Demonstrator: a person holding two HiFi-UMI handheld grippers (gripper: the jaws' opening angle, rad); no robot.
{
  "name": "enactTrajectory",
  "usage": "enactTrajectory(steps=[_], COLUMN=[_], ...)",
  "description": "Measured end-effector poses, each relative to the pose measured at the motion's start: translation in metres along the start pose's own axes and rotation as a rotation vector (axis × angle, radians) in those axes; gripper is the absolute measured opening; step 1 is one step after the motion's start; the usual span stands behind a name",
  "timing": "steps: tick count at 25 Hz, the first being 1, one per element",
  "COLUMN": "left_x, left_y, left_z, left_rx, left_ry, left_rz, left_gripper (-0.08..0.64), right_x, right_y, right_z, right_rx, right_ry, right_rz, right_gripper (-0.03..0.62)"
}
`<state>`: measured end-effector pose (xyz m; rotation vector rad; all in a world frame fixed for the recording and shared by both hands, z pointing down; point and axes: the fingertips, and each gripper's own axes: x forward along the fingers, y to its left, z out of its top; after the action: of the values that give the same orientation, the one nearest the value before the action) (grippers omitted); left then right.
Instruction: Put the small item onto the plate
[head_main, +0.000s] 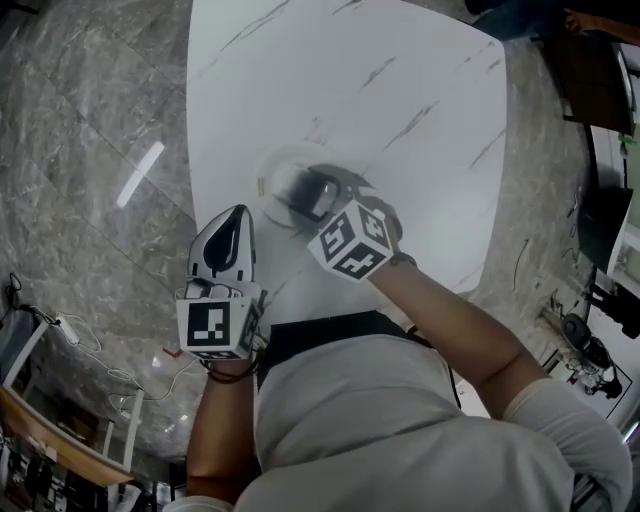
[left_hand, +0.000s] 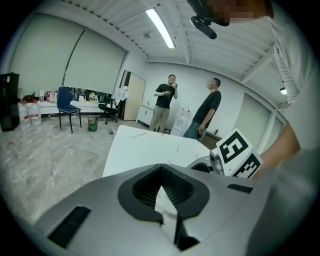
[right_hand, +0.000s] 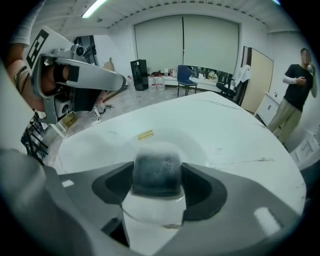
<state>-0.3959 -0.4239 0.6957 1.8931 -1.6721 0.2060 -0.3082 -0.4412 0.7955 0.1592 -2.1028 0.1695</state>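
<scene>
A white plate lies near the middle of the white marble table. My right gripper is over the plate, shut on a small dark grey rounded item. In the right gripper view the item sits squeezed between the jaws of that gripper, above the plate, which carries a yellow sticker. I cannot tell whether the item touches the plate. My left gripper hovers at the table's near left edge, shut and empty, and it also shows at the upper left of the right gripper view.
Two people stand beyond the table's far end, one also seen at the right. A blue chair and bottles stand by the far wall. Cables lie on the grey floor to the left.
</scene>
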Motion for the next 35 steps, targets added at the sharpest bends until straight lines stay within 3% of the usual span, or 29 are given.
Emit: enactTrajectory(steps=[3,8,15,16,18,21,23,26,29,35], left_x=[-0.001,-0.010,-0.035,-0.040,-0.051,-0.073,-0.094,-0.129,-0.160,-0.256], left_y=[0.005,0.008,-0.007,-0.012,-0.026,-0.052,-0.075,-0.115,-0.162,-0.284], left_z=[-0.008,-0.007,0.004,0.007,0.014,0.028,0.039,0.063,0.104,0.147], left_rx=[-0.016,-0.011,-0.006,-0.003,0.011,0.045,0.060,0.064,0.116,0.164], left_ry=[0.041,0.040,-0.004,-0.011,-0.033,-0.062,-0.084,-0.158,-0.267,-0.355], left_rz=[0.016,0.027,0.047,0.052,0.055,0.065,0.075,0.065,0.048,0.000], left_gripper=[0.006,0.006,0.006,0.006,0.006,0.006,0.006,0.006,0.006,0.006], right_x=[0.003,0.001,-0.049,-0.061,-0.089,-0.142,-0.183,-0.250,-0.324,-0.473], right_y=[-0.001,-0.001,0.004,0.009,0.022,0.042,0.057,0.073,0.081,0.128], right_z=[-0.001,0.001,0.029,0.035,0.048,0.065,0.071,0.079,0.092,0.070], right_rx=[0.005,-0.002,0.005,0.013,0.031,0.010,-0.032,-0.088,-0.159,-0.024], right_ry=[0.009,0.003,-0.128,-0.161,-0.235,-0.351,-0.416,-0.518,-0.649,-0.832], right_rz=[-0.006,-0.018,-0.046,-0.030,0.029,0.081,0.078,0.037,-0.021,0.047], right_gripper=[0.288,0.290,0.288,0.271,0.167,0.068,0.037,0.015,0.003,0.003])
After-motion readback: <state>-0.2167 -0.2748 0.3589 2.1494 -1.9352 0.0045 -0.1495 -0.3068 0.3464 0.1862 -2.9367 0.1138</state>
